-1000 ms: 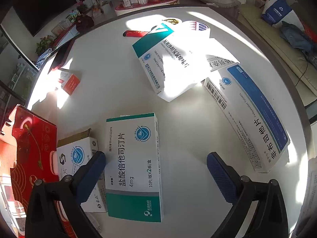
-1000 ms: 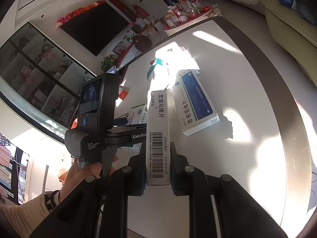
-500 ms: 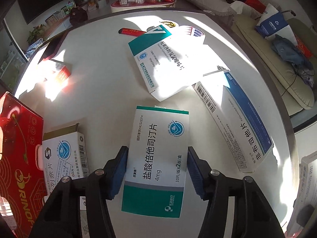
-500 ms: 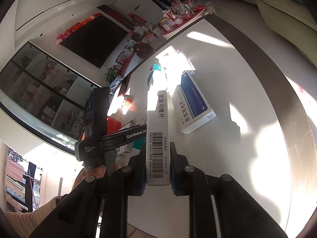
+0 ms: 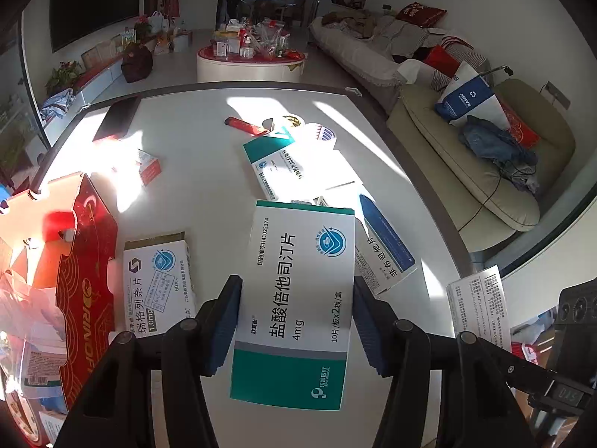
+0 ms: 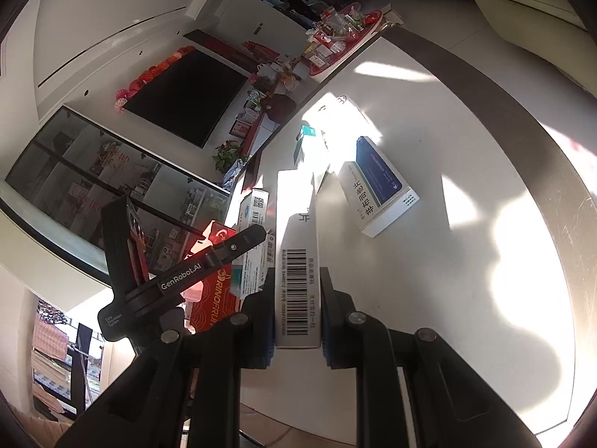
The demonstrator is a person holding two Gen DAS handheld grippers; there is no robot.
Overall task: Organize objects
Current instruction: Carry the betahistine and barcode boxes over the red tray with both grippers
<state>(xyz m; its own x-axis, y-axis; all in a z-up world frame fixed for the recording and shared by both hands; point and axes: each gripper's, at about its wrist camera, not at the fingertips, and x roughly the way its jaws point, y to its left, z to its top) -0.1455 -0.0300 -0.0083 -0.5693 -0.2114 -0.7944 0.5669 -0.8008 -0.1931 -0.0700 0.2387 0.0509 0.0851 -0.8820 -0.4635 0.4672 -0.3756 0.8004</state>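
Observation:
My left gripper (image 5: pixel 294 288) is shut on a white and green medicine box (image 5: pixel 298 261), its blue pads pressing both long sides. The box hangs tilted above the white table (image 5: pixel 201 194). My right gripper (image 6: pixel 297 274) is shut on a narrow white box (image 6: pixel 296 220) held on edge, barcode side facing the camera. The left gripper's black body (image 6: pixel 186 276) shows at the left of the right wrist view, over a red carton (image 6: pixel 220 298).
On the table lie a white box with a blue logo (image 5: pixel 156 283), a long blue and white box (image 5: pixel 384 250), a large green and white box (image 5: pixel 276 160), a small red and white box (image 5: pixel 147 166), a red stick (image 5: pixel 244 126) and a dark phone (image 5: pixel 117 117). The red carton (image 5: pixel 86 280) stands at the left edge.
The left gripper's jaws closed on the white and green box and lifted it off the table, tilting up so the room shows. The right gripper kept its box and rolled slightly.

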